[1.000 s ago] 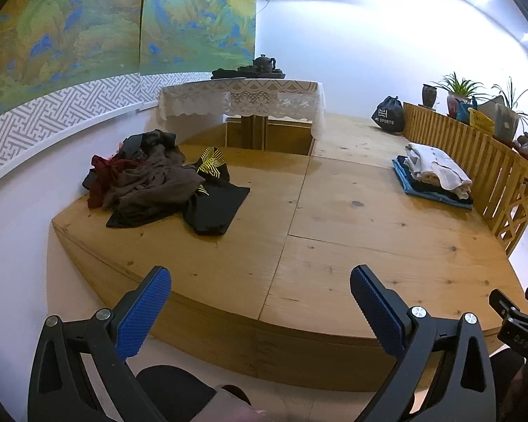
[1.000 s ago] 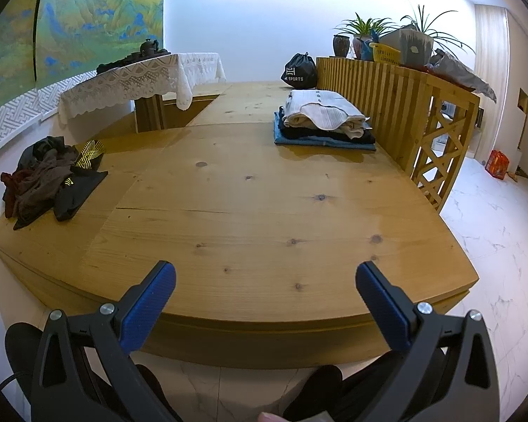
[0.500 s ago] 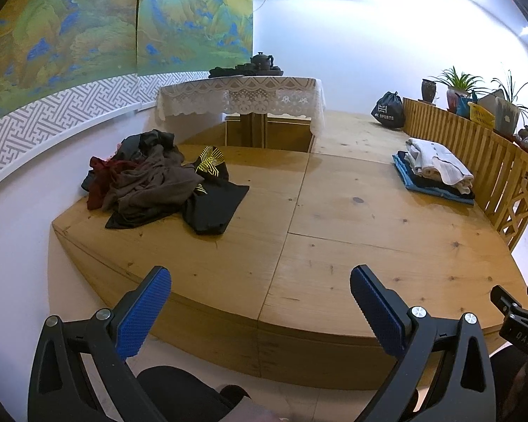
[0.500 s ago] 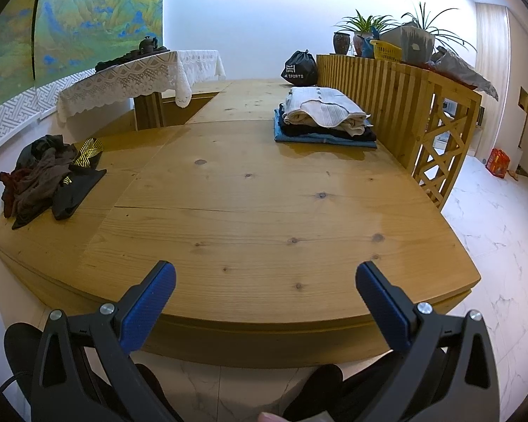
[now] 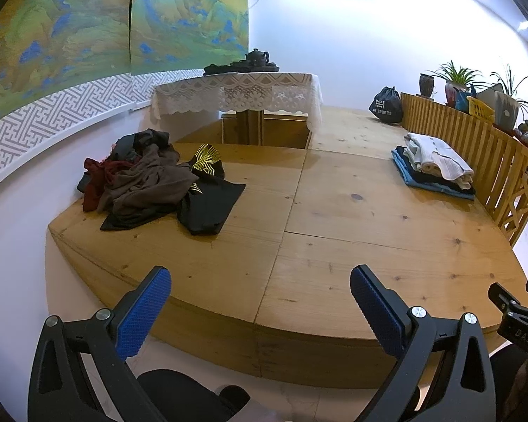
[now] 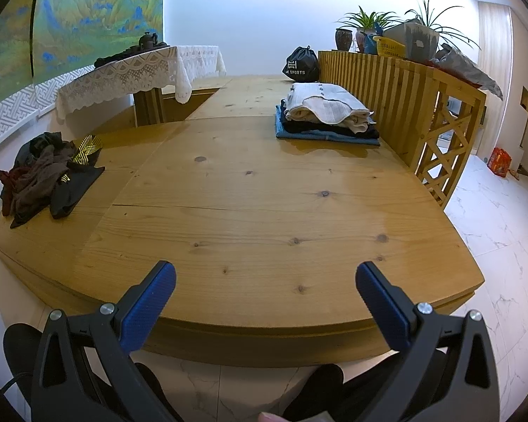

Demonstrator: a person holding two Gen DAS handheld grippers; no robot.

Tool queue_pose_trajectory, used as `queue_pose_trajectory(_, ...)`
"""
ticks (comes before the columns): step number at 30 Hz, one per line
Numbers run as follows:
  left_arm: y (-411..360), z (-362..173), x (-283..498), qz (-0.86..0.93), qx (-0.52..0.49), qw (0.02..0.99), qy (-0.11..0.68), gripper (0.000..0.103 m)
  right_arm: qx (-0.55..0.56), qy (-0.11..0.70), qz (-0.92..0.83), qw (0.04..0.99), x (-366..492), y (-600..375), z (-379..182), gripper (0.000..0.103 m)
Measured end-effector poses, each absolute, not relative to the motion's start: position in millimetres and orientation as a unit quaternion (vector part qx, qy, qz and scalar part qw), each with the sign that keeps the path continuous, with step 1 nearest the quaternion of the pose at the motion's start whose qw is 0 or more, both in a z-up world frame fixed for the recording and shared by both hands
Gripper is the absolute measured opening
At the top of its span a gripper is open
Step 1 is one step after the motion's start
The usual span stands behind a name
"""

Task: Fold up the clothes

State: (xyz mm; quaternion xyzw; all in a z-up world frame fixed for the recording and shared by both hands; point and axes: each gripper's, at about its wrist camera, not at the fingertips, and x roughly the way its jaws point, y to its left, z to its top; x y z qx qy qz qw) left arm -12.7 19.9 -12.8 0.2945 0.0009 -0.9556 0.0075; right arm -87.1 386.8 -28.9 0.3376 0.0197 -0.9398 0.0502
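A heap of unfolded clothes (image 5: 148, 183) in brown, dark red and black lies at the far left of the wooden platform (image 5: 334, 232); the right wrist view shows the same heap (image 6: 42, 179) at its left edge. A stack of folded clothes (image 5: 436, 167), white on top over black and blue, sits at the far right by the slatted fence; the stack (image 6: 325, 114) is also in the right wrist view. My left gripper (image 5: 260, 285) is open and empty, hanging before the platform's front edge. My right gripper (image 6: 264, 277) is open and empty too, over the front edge.
A lace-covered table (image 5: 236, 93) with a teapot stands at the back. A black sports bag (image 6: 301, 65) rests at the far end. The wooden slatted fence (image 6: 394, 102) with potted plants lines the right side, with white marble floor (image 6: 503, 225) beyond it.
Both views have shifted slightly, the left one tilting so the clothes sit a little lower in frame. Both grippers stay open and nothing on the platform has moved.
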Motion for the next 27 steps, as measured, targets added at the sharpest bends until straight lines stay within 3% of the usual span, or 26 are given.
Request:
queue_pose_trajectory(24, 17.9, -28.3, -126.7, -0.951, 0.305, 0.002, 0.043, 0.101, 0.371, 0.025, -0.927, 0.056, -170.7, 366.4, -40.5, 0.103)
queue_pose_trajectory(27, 19.1, -27.1, -145.4, -0.949, 0.311, 0.003, 0.049, 0.094, 0.373, 0.026, -0.926, 0.059, -186.0, 359.5, -42.0, 0.103)
